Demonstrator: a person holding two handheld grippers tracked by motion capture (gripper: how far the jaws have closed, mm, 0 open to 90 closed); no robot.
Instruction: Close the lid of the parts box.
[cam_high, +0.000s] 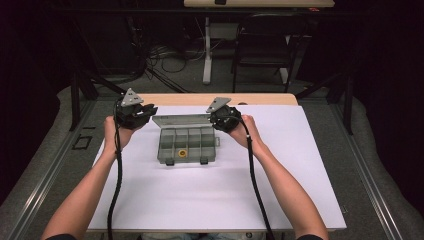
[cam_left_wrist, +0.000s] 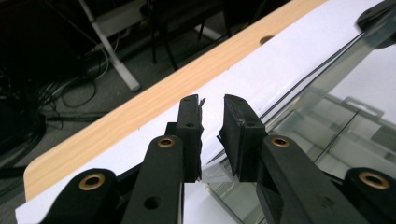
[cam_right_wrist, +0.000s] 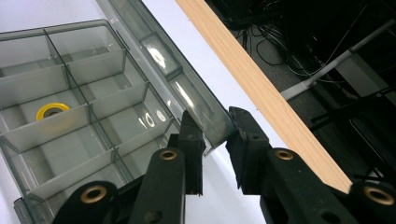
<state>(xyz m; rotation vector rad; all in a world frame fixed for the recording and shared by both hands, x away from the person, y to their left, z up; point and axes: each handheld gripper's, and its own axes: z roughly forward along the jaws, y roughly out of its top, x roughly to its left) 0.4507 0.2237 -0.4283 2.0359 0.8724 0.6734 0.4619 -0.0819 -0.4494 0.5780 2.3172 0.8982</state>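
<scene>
White tabletop (cam_high: 200, 200): light, rigid, slick organiser box (cam_high: 188, 145), best pinched at lid (cam_right_wrist: 187, 88) corners; left gripper (cam_left_wrist: 212, 105) and right gripper (cam_right_wrist: 215, 122) narrowly parted, straddling those corners.

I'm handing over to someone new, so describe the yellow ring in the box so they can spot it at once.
On the white table cover sits a clear grey compartment box with its lid open, between the two grippers. Look in the front row of compartments, second from the left in the high view. The yellow ring lies flat there, the sole thing in the box.
</scene>
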